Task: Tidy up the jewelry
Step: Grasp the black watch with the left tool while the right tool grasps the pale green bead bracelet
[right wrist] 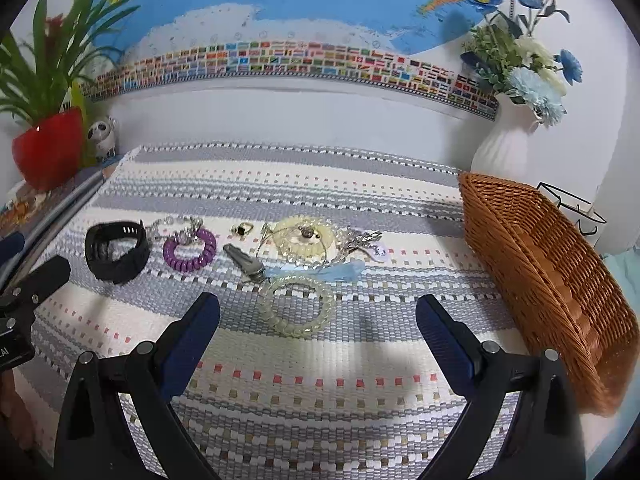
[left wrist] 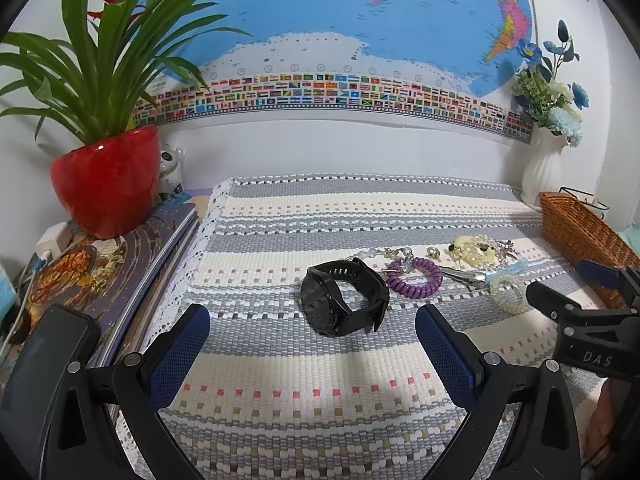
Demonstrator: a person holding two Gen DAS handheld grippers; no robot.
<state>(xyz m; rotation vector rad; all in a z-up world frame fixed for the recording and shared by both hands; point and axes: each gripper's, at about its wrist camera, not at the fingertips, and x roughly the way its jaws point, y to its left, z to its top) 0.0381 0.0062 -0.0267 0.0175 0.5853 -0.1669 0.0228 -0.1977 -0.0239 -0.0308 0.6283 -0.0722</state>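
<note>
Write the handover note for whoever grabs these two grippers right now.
Left gripper: open, empty, hovering in front of the black watch.
Right gripper: open, empty, in front of the clear coil bracelet.
Also on the woven mat: purple coil tie, hair clip, and a pale bead tangle.
Wicker basket sits on the right; its inside is not visible.
Done: nothing evident. Left: every piece still lies on the mat.
</note>
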